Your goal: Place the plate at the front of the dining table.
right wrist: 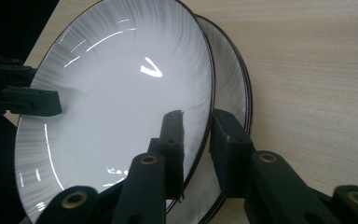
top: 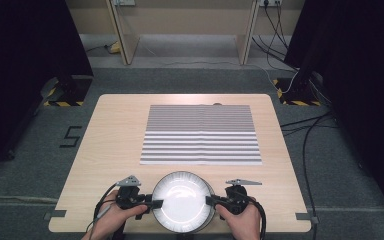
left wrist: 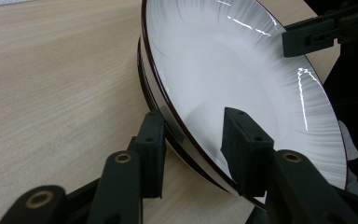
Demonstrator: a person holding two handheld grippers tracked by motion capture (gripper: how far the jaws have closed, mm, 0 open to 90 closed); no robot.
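A stack of white plates (top: 182,200) with thin dark rims sits at the table's near edge; two rims show. My left gripper (top: 156,203) holds the stack's left rim, and my right gripper (top: 211,200) holds its right rim. In the left gripper view the plate stack (left wrist: 233,70) has its rim between the jaws, one jaw on the inner face and one under the lower plate. The left gripper (left wrist: 193,151) is closed on it. In the right gripper view the right gripper (right wrist: 199,149) pinches the plate stack (right wrist: 121,93), and the top plate stands slightly apart from the one below.
A grey striped mat (top: 201,134) lies flat across the middle and far part of the light wooden table (top: 115,145). Cables (top: 310,135) run over the floor to the right of the table. Dark stands rise at both far corners.
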